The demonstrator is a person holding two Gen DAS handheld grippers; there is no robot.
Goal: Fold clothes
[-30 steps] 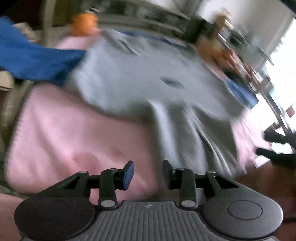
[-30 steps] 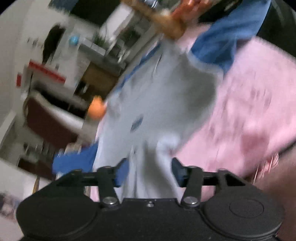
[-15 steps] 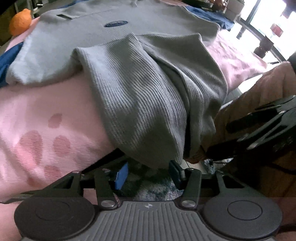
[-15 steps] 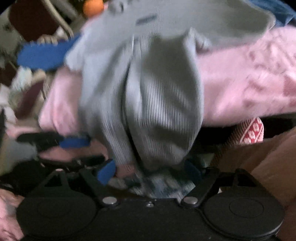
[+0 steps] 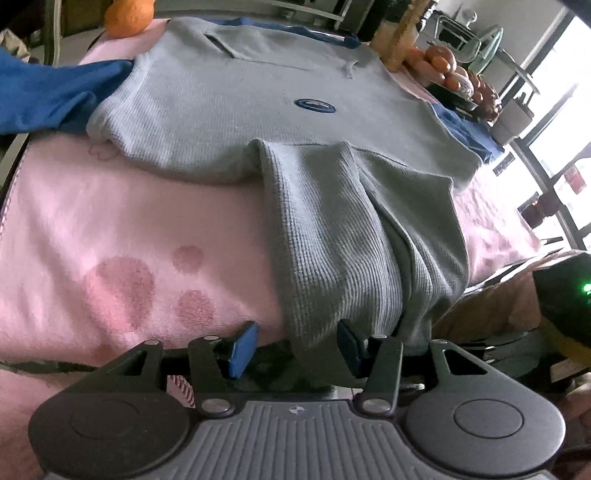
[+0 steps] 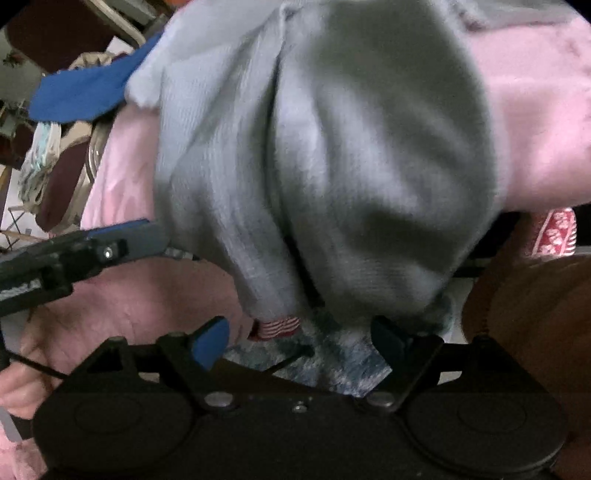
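A grey ribbed sweater point(image 5: 295, 110) lies flat on a pink blanket point(image 5: 110, 221), and its lower part hangs in folds over the near edge. My left gripper point(image 5: 295, 349) is at the hanging hem. Its jaws stand apart around the fabric, and the left pad is clear of the cloth. In the right wrist view the same sweater point(image 6: 369, 147) hangs just above my right gripper point(image 6: 299, 339). Its jaws are opening wide below the hem, with only the hem's lowest edge between them. The left gripper's fingers point(image 6: 122, 240) reach in from the left.
A blue garment point(image 5: 44, 92) lies under the sweater at the far left, with an orange point(image 5: 127, 16) beyond it. A bowl of fruit point(image 5: 454, 74) stands at the far right. A red patterned cloth point(image 6: 554, 232) hangs under the table edge. A chair point(image 6: 66, 177) stands at the left.
Both grippers have come down from over the table to its near edge, close to the hanging hem. The jaws of both stand wider than before.
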